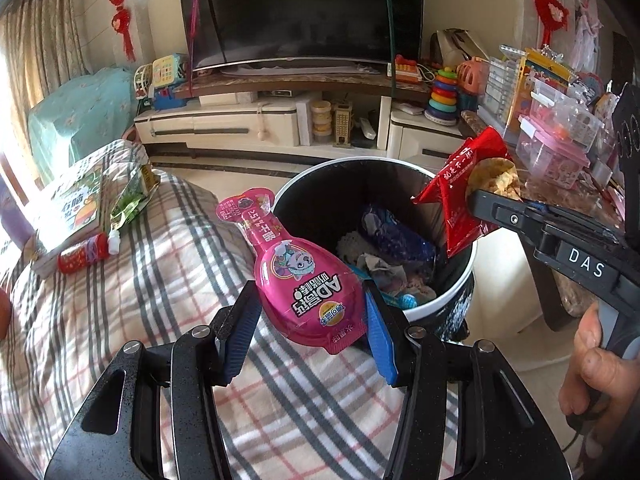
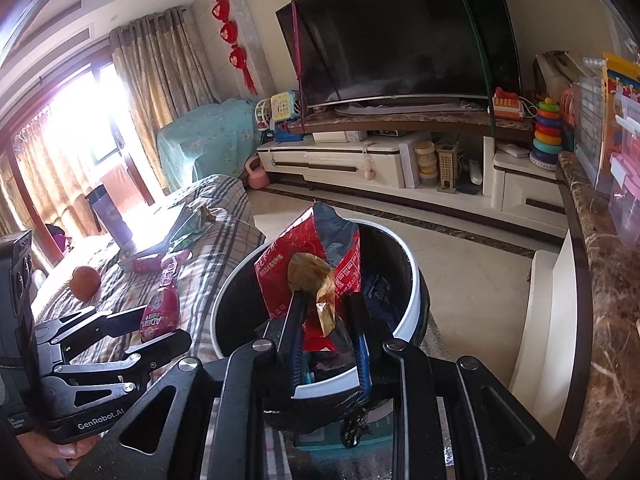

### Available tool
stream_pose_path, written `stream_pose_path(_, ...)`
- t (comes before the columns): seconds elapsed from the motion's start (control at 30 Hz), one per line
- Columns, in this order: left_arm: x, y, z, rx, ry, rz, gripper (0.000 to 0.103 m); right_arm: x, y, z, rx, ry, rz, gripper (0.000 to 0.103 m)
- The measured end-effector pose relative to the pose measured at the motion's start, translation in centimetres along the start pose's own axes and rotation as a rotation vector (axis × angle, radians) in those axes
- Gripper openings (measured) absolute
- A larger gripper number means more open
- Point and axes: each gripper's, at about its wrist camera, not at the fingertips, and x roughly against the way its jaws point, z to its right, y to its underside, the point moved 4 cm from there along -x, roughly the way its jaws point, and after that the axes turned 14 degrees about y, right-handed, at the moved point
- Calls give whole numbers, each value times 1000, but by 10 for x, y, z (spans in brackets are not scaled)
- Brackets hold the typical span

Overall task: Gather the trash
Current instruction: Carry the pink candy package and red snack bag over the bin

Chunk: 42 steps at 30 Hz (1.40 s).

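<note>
My left gripper is shut on a pink bottle-shaped snack pouch, held just left of the rim of a black trash bin with a white rim. The pouch also shows in the right wrist view. My right gripper is shut on a red snack wrapper with a brownish cracker piece, held over the bin's opening. In the left wrist view the wrapper hangs over the bin's right edge. The bin holds several crumpled wrappers.
A plaid-covered surface lies left of the bin with a book, a green wrapper and a red tube on it. An orange fruit sits there too. A marble counter with plastic boxes stands at the right. A TV cabinet lies behind.
</note>
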Motion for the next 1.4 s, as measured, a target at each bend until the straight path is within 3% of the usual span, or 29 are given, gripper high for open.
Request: stream_pose_path(1.4, -49, -30, -1, -3, -19, -49, 50, -39, -14, 9, 50, 46, -78, 22)
